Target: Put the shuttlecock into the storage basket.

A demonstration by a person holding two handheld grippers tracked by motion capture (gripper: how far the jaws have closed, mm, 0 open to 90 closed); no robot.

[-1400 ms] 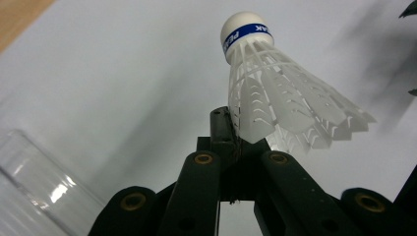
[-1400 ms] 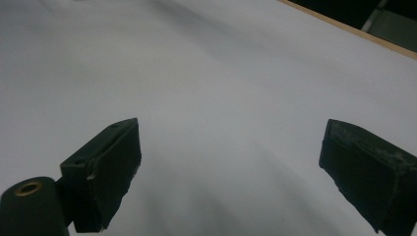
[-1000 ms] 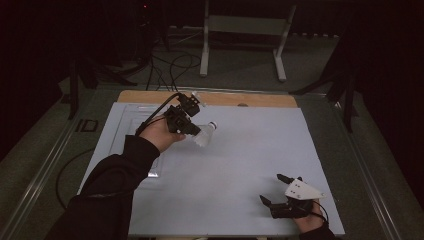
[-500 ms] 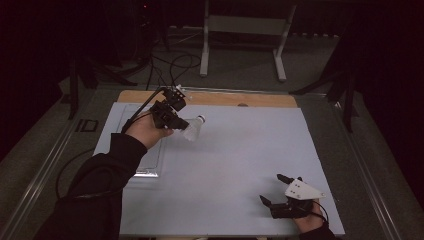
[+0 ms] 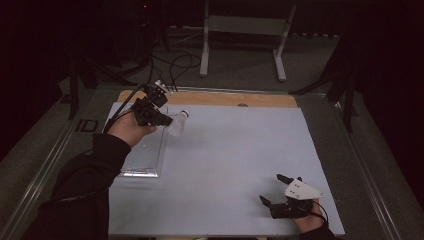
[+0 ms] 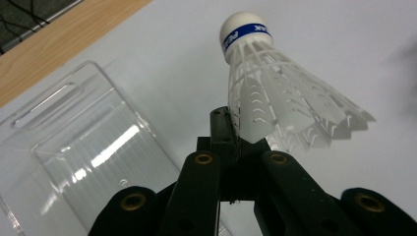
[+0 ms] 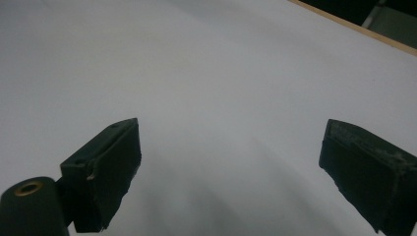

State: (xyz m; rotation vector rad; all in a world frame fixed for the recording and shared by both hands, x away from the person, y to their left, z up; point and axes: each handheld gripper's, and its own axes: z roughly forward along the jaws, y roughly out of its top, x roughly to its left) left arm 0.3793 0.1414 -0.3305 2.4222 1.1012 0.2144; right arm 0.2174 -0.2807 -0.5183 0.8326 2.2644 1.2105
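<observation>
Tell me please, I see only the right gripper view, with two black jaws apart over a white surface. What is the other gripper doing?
Observer: The left gripper is shut on a white shuttlecock, pinching the edge of its skirt.
Operator: Which way does the shuttlecock point?
Observer: In the left gripper view its cork end with a blue band points away from the gripper.
Operator: Is any container close to it?
Observer: Yes, a clear plastic tray lies on the white table, at the person's left.
Operator: And where is my right gripper on the table?
Observer: The right gripper sits open near the table's near right corner, with nothing between its jaws.
</observation>
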